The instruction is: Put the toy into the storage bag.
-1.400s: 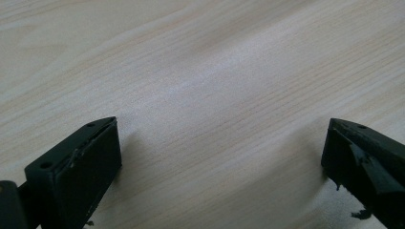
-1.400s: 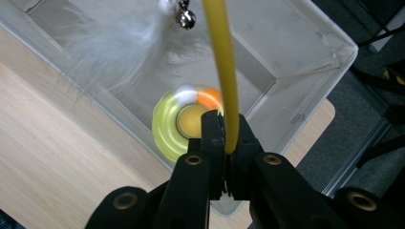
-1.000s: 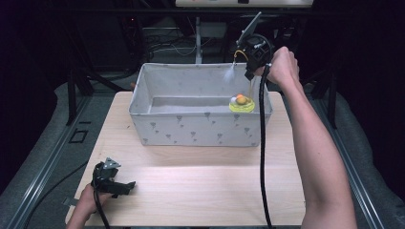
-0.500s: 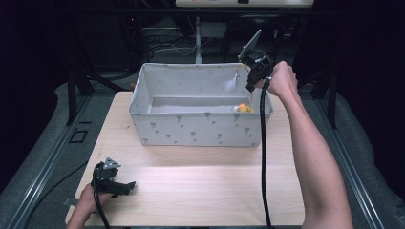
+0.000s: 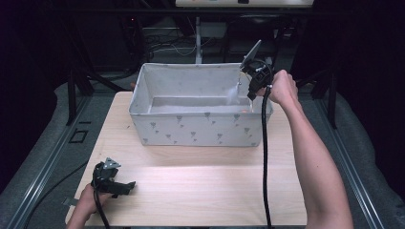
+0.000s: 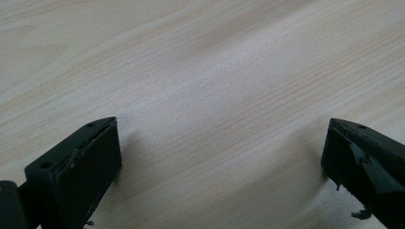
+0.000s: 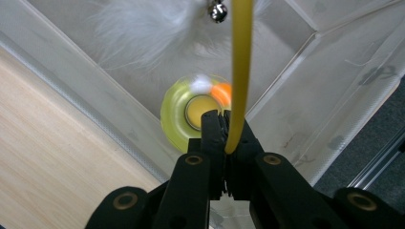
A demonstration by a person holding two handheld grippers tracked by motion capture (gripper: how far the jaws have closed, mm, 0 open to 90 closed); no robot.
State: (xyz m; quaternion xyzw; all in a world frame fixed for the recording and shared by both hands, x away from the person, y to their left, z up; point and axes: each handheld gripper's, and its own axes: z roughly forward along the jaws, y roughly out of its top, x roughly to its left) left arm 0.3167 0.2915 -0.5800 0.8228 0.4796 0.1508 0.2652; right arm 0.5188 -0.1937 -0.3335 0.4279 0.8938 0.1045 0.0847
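Lowered yellow disc toy (image 7: 191, 117), fabric bin (image 5: 191, 131)

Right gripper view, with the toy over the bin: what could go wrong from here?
1. The right hand-held gripper pinches only the thin yellow rod; it might slip or twist.
2. The yellow base hangs near the fabric bin's wall and could catch it.
3. The white feathers may snag on the rim.

One fabric bin (image 5: 200, 129) stands on one bench (image 5: 205, 191). One yellow wand (image 7: 239, 71) carries one white feather tuft (image 7: 143, 28), one bell (image 7: 218, 12), one yellow disc (image 7: 179, 119).
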